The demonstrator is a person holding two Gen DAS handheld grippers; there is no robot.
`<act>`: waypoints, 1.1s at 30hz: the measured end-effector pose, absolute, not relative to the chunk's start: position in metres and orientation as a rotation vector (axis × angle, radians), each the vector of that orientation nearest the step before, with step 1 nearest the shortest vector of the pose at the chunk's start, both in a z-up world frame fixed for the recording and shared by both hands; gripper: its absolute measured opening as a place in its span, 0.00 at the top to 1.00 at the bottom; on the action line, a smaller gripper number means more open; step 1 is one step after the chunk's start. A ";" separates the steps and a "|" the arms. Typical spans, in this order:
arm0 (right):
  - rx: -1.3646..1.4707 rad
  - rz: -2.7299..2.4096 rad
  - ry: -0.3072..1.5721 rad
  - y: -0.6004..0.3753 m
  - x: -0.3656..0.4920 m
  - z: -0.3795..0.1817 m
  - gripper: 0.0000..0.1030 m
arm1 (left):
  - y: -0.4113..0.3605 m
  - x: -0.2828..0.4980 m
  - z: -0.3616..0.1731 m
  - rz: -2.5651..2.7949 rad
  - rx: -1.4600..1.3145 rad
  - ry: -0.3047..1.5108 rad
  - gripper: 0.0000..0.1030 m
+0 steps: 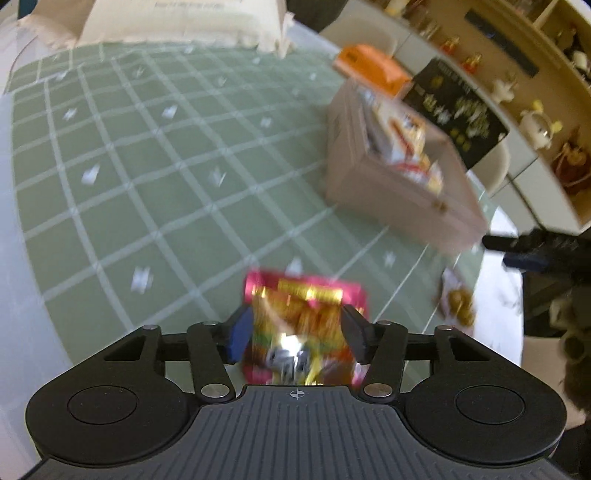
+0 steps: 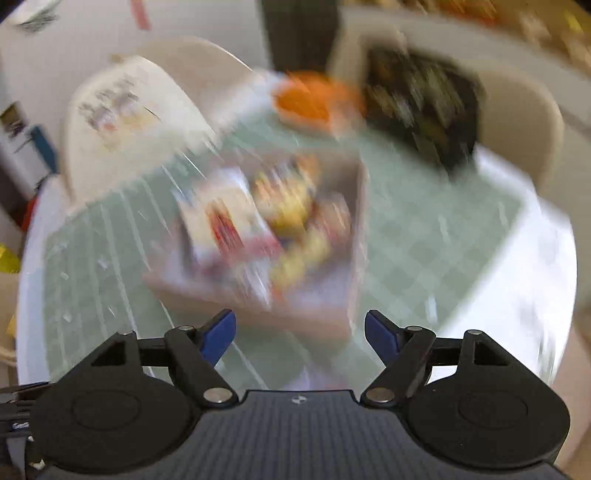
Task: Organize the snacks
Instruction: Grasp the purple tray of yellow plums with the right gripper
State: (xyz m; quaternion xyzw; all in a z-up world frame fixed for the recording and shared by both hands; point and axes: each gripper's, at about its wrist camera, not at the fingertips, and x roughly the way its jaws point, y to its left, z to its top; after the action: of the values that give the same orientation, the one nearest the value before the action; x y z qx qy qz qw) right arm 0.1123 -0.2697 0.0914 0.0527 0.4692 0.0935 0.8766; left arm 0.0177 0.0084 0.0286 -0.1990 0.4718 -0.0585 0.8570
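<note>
Grabbing the pink snack bag off the mat

The snack bag lies on the green mat, well short of the box. The left gripper straddles it; whether the pads grip it is too blurry to tell. Squeeze mid-bag before lifting. The right gripper hangs spread and empty near the box.

Nothing here can be read. The cream sack carries a line of dark print, the black box has gold lettering, and the pink snack packet shows a yellow band, all too blurred to make out.
</note>
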 end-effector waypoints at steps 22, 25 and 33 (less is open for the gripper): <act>-0.066 0.271 1.009 -0.257 0.057 0.030 0.62 | -0.103 0.210 0.061 -0.273 -0.147 0.870 0.50; -0.072 0.287 1.008 -0.261 0.056 0.031 0.76 | -0.118 0.217 0.050 -0.341 -0.145 0.892 0.50; -0.005 0.278 0.971 -0.281 0.053 0.033 0.32 | -0.080 0.154 0.067 -0.342 -0.255 0.880 0.57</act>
State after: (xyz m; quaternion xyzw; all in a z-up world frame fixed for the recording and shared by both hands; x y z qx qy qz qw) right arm 0.0531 -0.2808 0.0331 -0.0026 0.4653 0.1333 0.8751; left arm 0.1542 -0.0801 0.0673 -0.1226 0.4227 -0.1642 0.8828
